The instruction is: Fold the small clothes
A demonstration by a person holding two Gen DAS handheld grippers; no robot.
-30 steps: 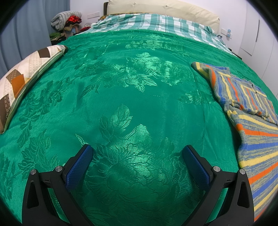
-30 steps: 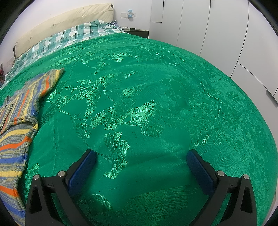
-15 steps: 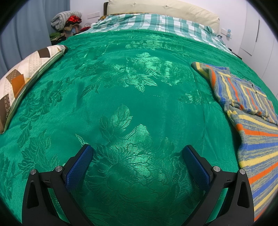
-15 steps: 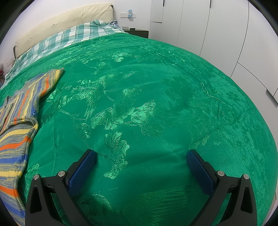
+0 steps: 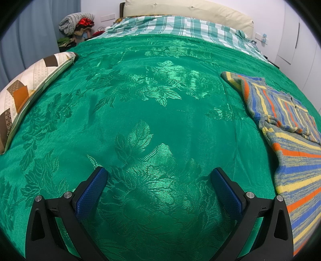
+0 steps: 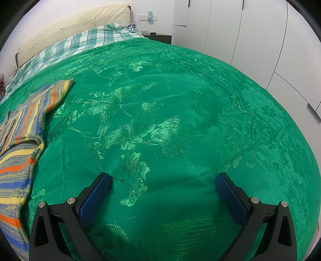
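Note:
A small striped knit garment (image 5: 289, 140) in blue, orange, yellow and grey lies spread flat on the green bedspread (image 5: 156, 104). It fills the right side of the left wrist view and the left edge of the right wrist view (image 6: 18, 144). One sleeve reaches toward the headboard in each view. My left gripper (image 5: 158, 176) hovers open over bare bedspread, left of the garment. My right gripper (image 6: 163, 180) is open too, above bare bedspread (image 6: 180, 112) to the garment's right. Neither touches the garment.
A patchwork cushion (image 5: 28, 94) lies at the bed's left edge. A checked green sheet (image 5: 180, 26) and beige headboard (image 5: 186, 8) are at the far end. A pile of clothes (image 5: 77, 22) sits beyond the bed's left corner. White wardrobe doors (image 6: 260, 36) stand to the right.

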